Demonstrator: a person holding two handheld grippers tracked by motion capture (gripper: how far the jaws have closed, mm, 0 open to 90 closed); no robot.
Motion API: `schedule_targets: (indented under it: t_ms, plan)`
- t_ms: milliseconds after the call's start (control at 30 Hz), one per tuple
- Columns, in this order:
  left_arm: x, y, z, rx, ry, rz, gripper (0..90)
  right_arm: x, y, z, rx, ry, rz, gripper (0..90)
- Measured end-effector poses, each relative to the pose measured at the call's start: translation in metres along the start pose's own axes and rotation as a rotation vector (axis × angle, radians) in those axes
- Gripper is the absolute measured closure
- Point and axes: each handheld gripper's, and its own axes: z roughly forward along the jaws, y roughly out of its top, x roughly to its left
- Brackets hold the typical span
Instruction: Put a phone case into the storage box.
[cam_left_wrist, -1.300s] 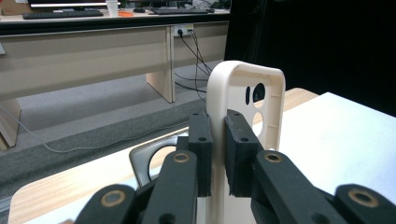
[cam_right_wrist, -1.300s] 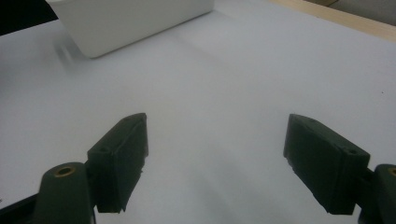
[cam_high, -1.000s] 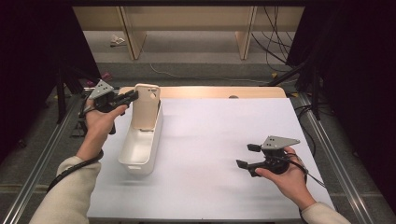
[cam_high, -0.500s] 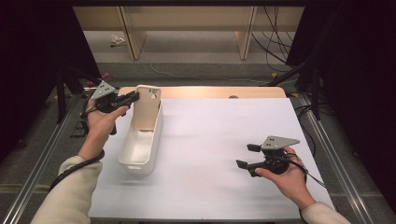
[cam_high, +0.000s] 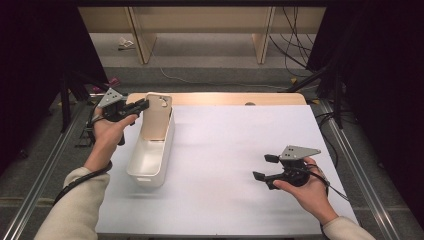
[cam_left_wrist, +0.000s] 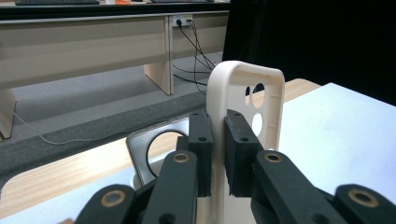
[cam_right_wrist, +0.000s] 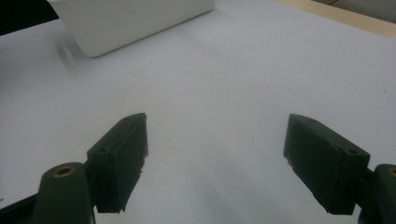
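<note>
Plainly, phone case: a cream-coloured phone case (cam_left_wrist: 245, 100) with a smooth, matte, rubbery look, rounded corners and a raised rim.
Case details: round camera holes are cut near its top corner; the hollow inner side shows tan in the high view (cam_high: 156, 120).
Case position: it stands upright on its long edge over the far end of the white bin, its lower part down inside the bin; whether it touches the bin floor I cannot tell.
Left gripper: the left gripper (cam_left_wrist: 217, 154) has its two black, blocky pads pressed together on the case's side wall, pinching the thin rim between them.
Left hand: the left hand (cam_high: 107, 137) wraps the gripper's handle just beside the bin's far left corner, with a grey three-cornered plate on top and a dark cable trailing along the pale sleeve.
Bin: a long, narrow white plastic bin (cam_high: 142, 172) with glossy walls and rounded corners, lying lengthwise on the left part of the table.
Table: a matte white sheet (cam_high: 225, 145) covers it, with a strip of pale wood grain (cam_high: 225, 98) showing along the far edge.
Right gripper: the right gripper (cam_right_wrist: 217, 163) rests low over bare sheet, its flat black pads spread wide with nothing between them, well apart from the bin.
Right hand: the right hand (cam_high: 307, 192) cups that gripper at the near right of the table.
</note>
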Motion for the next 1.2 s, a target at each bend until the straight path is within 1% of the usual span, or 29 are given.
schedule_targets:
  t_ms: [467,1200]
  plan:
    - [0.001,-0.003,0.001,0.006,0.001,-0.001,81.9,0.000,0.000,0.000,-0.001,0.001,0.000,22.7]
    - [0.004,-0.010,0.003,0.019,0.007,-0.017,81.9,0.000,0.000,0.000,-0.001,0.002,0.000,22.8]
